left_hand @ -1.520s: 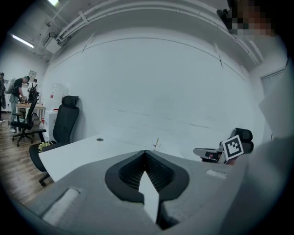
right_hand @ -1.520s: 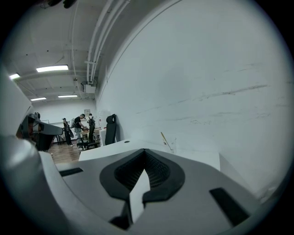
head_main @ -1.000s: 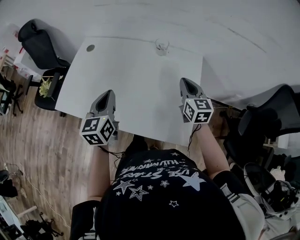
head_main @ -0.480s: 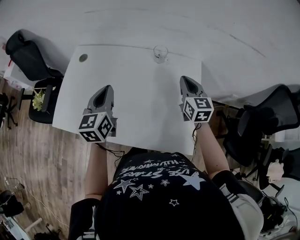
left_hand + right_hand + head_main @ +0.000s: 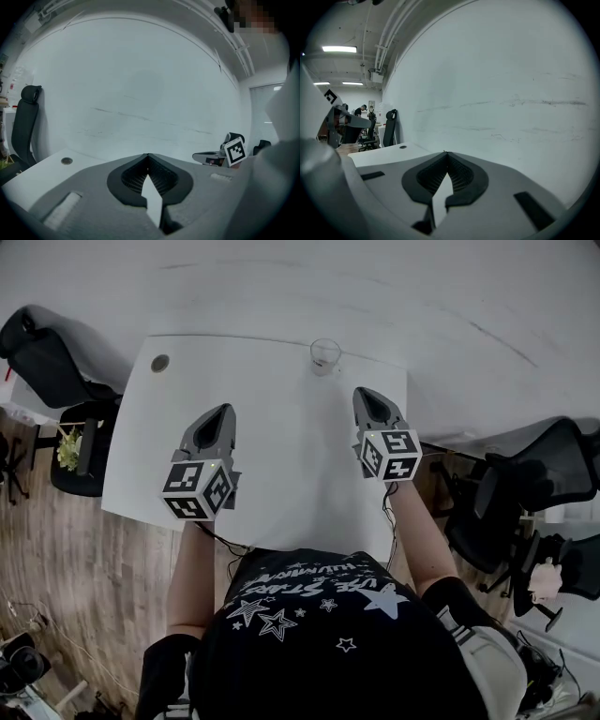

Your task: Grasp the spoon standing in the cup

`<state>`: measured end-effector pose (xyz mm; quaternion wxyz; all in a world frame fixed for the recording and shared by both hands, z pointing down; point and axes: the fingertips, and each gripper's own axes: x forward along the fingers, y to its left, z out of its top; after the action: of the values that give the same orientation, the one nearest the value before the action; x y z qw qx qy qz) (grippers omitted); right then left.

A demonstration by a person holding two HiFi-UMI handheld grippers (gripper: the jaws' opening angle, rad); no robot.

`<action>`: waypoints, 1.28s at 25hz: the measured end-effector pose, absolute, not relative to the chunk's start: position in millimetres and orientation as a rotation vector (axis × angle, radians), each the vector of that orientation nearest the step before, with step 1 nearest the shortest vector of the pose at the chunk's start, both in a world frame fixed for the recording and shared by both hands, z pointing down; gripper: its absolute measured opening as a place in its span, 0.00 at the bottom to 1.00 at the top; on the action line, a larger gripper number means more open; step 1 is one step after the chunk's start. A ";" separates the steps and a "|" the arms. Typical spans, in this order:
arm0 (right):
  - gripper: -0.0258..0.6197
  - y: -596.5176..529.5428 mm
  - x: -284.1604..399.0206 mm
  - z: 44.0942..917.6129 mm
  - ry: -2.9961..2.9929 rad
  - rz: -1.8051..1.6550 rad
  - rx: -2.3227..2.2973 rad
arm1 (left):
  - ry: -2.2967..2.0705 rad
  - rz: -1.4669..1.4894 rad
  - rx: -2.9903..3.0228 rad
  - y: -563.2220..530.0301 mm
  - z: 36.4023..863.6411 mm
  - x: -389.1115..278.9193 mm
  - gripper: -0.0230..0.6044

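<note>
A clear glass cup (image 5: 325, 354) stands near the far edge of the white table (image 5: 281, 474). Any spoon in it is too small to make out in the head view. My left gripper (image 5: 223, 412) hovers over the table's left half, well short of the cup, its jaws shut and empty. My right gripper (image 5: 364, 394) is over the right half, nearer the cup and to its right, also shut with nothing in it. In both gripper views the jaw tips meet, left gripper (image 5: 148, 155) and right gripper (image 5: 445, 153), against the white wall. Neither gripper view shows the cup.
A round cable grommet (image 5: 160, 363) sits at the table's far left corner. Black office chairs stand at the left (image 5: 47, 362) and right (image 5: 534, 479) of the table. A white wall (image 5: 375, 287) runs just behind the table's far edge.
Both grippers have moved forward over the table, closer to the cup. The head view has shifted, so the table and cup now sit lower in the picture. The jaws stay shut.
</note>
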<state>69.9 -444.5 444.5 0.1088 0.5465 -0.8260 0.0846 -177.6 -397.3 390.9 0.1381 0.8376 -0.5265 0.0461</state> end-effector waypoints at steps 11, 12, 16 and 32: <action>0.05 -475.7 44.0 464.8 -2.378 0.198 1.498 | -1.433 0.152 2.423 -428.6 410.4 -169.4 0.05; 0.06 -478.5 42.2 465.9 -2.376 0.195 1.492 | -1.429 0.154 2.424 -431.2 411.5 -169.1 0.05; 0.13 -489.8 36.2 472.7 -2.350 0.143 1.452 | -1.420 0.161 2.422 -440.8 418.0 -168.2 0.05; 0.25 -534.9 25.2 510.1 -2.200 0.027 1.310 | -1.393 0.185 2.363 -459.2 447.0 -169.6 0.05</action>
<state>25.2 -534.9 510.1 0.2863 0.4903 -0.8231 0.0101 -169.6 -459.2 447.0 0.1948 0.8430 -0.4970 0.0661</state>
